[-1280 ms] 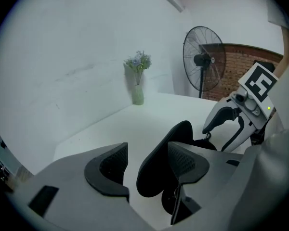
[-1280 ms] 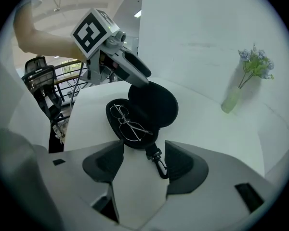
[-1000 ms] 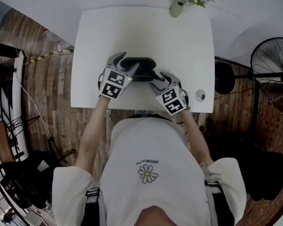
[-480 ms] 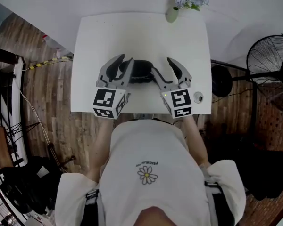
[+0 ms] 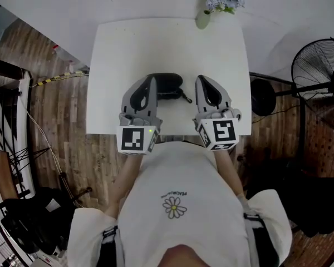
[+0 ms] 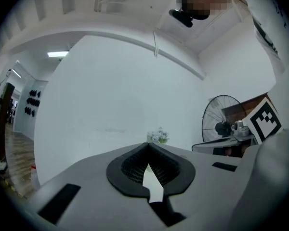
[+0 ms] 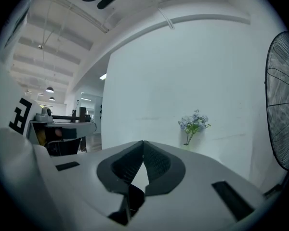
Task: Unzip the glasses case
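Case (image 5: 170,83) — between left tool (image 5: 151,79), right tool (image 5: 200,79)

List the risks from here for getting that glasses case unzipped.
1. The left gripper and right gripper have just closed on nothing and are raised beside the glasses case. If lowered shut, they would likely shove it rather than grip it.
2. The case lies loose on the white table. Tugging the zip without pinning the case may drag it.
3. The pull tab at its right end is small and easy to miss.

White table (image 5: 167,49), wood floor (image 5: 61,113) (fan (image 5: 316,65) right)
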Available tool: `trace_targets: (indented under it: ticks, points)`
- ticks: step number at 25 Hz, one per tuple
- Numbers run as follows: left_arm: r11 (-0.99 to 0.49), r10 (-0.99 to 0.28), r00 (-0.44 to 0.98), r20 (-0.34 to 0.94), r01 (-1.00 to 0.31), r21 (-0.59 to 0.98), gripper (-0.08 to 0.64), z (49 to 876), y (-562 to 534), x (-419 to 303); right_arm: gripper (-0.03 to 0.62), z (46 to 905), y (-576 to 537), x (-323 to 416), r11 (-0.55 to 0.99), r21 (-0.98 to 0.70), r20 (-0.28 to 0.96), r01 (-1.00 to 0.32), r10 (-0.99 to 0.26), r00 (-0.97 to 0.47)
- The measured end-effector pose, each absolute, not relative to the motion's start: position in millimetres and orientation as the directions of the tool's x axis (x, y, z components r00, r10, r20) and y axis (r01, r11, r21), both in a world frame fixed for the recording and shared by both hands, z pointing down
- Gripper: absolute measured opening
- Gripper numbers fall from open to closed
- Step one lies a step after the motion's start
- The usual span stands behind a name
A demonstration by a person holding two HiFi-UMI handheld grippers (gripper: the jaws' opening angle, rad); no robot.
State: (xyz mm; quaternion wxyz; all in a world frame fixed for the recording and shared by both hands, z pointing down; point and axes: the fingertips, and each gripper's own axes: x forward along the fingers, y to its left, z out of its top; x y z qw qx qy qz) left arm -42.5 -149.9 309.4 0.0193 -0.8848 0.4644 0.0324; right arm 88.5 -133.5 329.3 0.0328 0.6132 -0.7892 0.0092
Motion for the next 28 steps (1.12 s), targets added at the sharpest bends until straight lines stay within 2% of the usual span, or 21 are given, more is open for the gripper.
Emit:
trace_targets:
  ticks: [28]
  points:
    - [-0.523, -0.851, 0.522, -0.061, -0.853, -0.012, 0.017, 311.7, -153.8, -59.6, 0.008, 341.3, -126.8, 100.3, 0.187, 0.106, 0.104, -0.977, -0.979, -0.176]
